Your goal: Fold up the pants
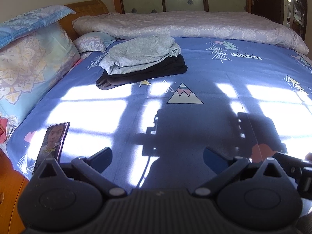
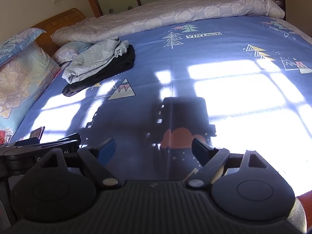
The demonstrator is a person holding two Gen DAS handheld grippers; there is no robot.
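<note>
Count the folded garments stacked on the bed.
2. A light grey garment lies on top; a black garment lies directly beneath it, near the pillows. Anything hidden between or under them would not show.

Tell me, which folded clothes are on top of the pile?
The light grey garment is on top. The black garment lies under it, flat on the blue sheet, sticking out at the near edge.

Right tool [image 2: 154, 148] gapes empty above the bedsheet [image 2: 195, 62], folded pants [image 2: 93, 62] beyond.
</note>
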